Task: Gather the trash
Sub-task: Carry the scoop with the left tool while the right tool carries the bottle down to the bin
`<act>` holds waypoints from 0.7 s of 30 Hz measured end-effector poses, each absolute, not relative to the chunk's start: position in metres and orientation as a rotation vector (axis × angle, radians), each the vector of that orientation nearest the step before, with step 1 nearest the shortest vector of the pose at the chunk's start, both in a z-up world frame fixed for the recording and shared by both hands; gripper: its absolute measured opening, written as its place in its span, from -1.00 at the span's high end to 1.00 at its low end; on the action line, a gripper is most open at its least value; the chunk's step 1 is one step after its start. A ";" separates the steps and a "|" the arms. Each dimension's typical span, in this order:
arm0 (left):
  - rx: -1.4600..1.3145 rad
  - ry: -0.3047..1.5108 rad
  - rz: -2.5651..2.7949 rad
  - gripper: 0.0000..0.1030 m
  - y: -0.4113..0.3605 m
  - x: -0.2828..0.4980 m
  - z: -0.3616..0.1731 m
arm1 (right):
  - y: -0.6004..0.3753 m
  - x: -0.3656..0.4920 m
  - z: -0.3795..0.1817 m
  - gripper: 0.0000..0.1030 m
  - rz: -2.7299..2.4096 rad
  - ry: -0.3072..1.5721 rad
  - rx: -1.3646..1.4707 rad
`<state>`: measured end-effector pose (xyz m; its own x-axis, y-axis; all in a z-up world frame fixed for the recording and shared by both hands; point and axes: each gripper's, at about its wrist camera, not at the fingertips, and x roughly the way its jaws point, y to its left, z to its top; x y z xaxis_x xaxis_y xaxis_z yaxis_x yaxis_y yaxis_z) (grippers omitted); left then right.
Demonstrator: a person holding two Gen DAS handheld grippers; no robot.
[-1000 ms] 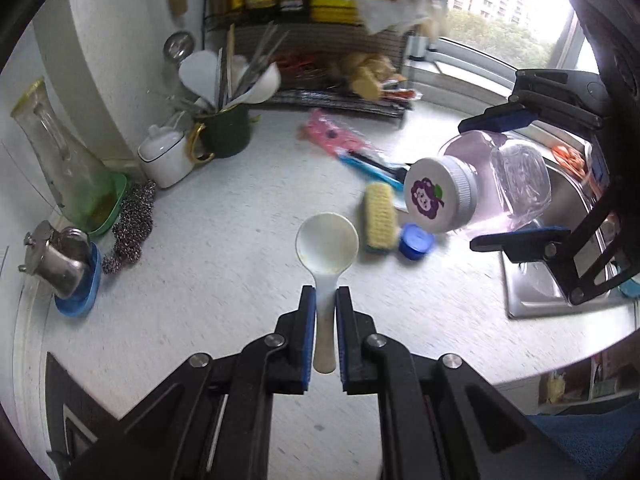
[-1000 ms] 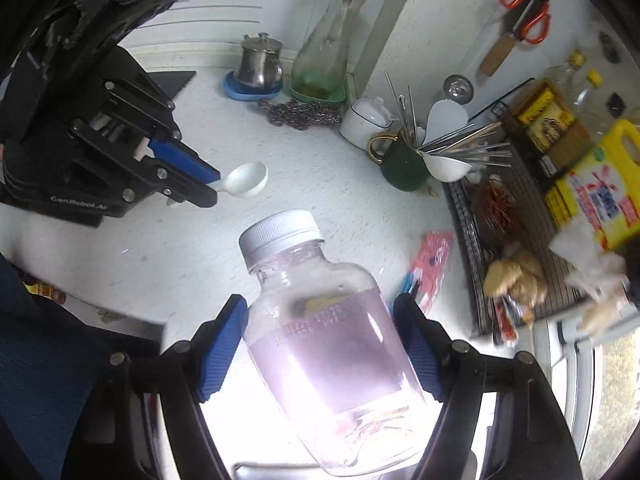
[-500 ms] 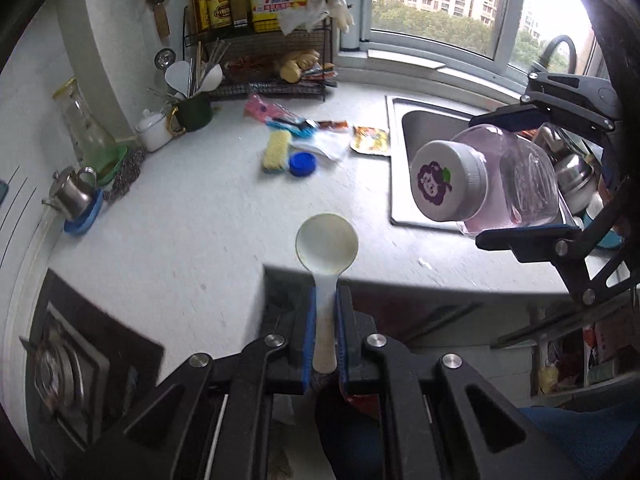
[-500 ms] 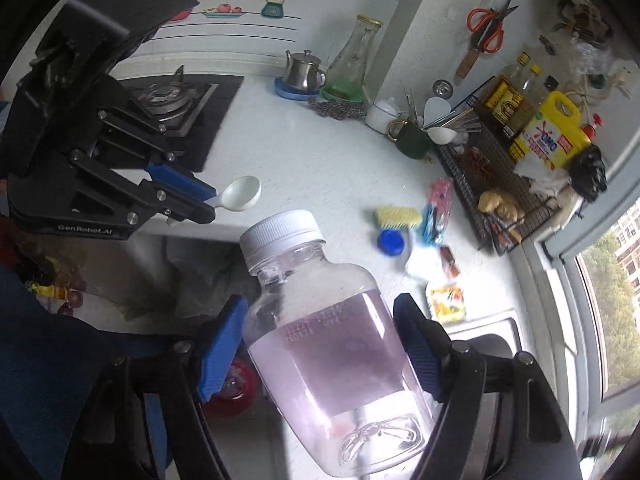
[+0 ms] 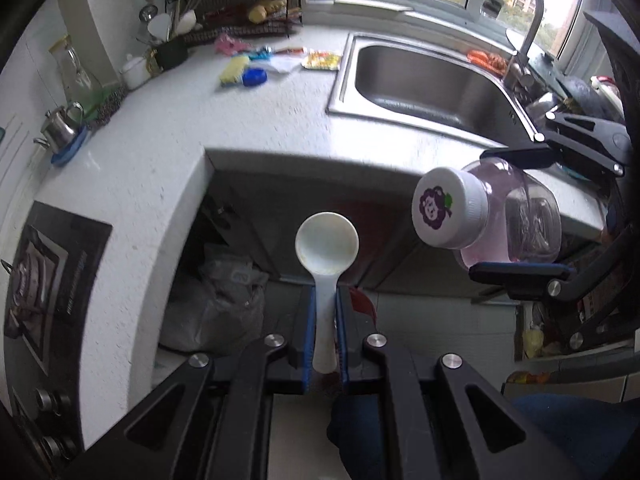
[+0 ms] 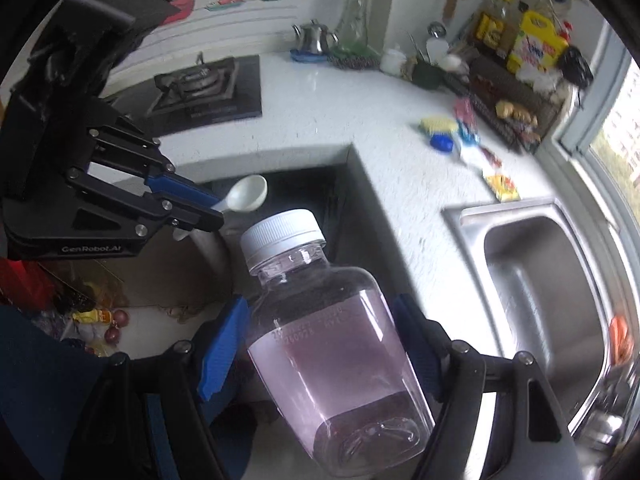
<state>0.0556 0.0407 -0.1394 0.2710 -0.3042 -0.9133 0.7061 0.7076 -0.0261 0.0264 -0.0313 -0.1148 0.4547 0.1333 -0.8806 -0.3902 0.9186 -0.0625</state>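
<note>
Left tool (image 5: 325,328): clamped on the handle of a white spoon (image 5: 326,246), bowl forward.
Right tool (image 6: 320,344): clamped on a clear bottle (image 6: 328,344), white cap forward.
Position: both beyond the counter (image 5: 248,120) edge, above the floor.
Counter: blue cap (image 5: 254,77) and wrappers beside the sink (image 5: 432,84).

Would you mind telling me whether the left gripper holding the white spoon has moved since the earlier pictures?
Yes. The left gripper with the spoon has drawn back off the countertop, past its front edge, and now hangs over the floor.
</note>
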 end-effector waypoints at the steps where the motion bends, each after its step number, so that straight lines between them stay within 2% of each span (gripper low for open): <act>1: 0.428 1.113 -0.714 0.83 0.041 0.055 -0.147 | -0.031 0.025 -0.123 -0.41 0.314 1.063 -0.255; 7: 0.423 1.202 -0.745 0.83 0.040 0.060 -0.218 | -0.031 0.023 -0.189 -0.41 0.216 1.137 -0.160; 21: 0.405 1.358 -0.825 0.83 0.010 0.090 -0.452 | -0.056 0.055 -0.382 -0.41 0.074 1.209 -0.159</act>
<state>0.0900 0.0097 -0.4519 -0.0042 -0.2831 -0.9591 0.7209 0.6639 -0.1991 0.0549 -0.0558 -0.3823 0.3529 -0.0278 -0.9353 -0.1414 0.9865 -0.0827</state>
